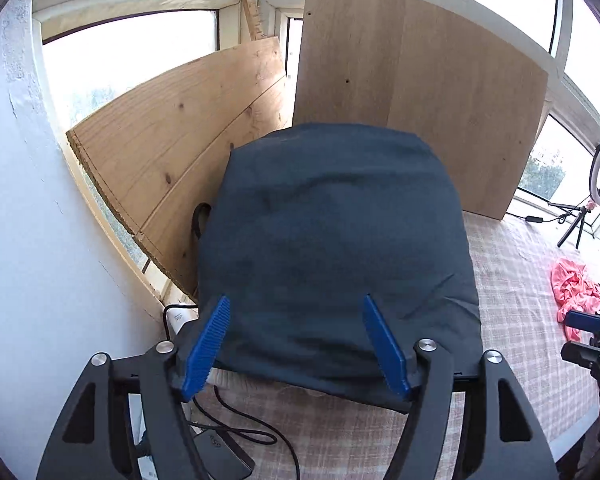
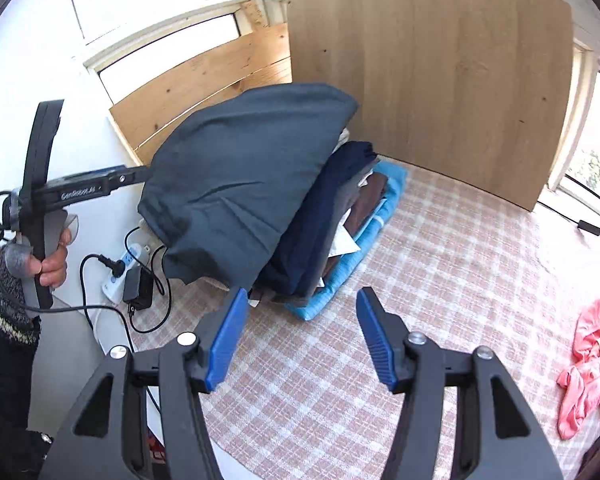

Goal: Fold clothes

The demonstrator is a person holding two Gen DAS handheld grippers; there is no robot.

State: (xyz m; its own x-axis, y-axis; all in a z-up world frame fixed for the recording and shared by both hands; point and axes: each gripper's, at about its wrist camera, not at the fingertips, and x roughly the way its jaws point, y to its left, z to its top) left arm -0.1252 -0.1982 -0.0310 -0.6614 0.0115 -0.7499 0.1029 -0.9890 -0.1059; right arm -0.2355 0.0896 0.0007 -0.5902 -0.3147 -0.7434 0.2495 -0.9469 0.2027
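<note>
Table: a pink and white checked cloth covers it.
Pile: the folded dark blue-grey garment lies on top of a stack of folded clothes near the table's far left corner.
Pink garment: crumpled at the right edge.
Left gripper: blue pads spread wide, just over the dark garment's near edge, pinching nothing.
Right gripper: spread wide, empty, above bare cloth.

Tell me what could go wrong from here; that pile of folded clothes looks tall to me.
The dark grey folded garment tops the stack of clothes slanted, overhanging toward the power strip; it may slide off. The open left hand-held gripper is close over that garment and could snag it when pulling away. The pink garment lies crumpled near the checked cloth's edge, so a careless grab could drag it off.
</note>
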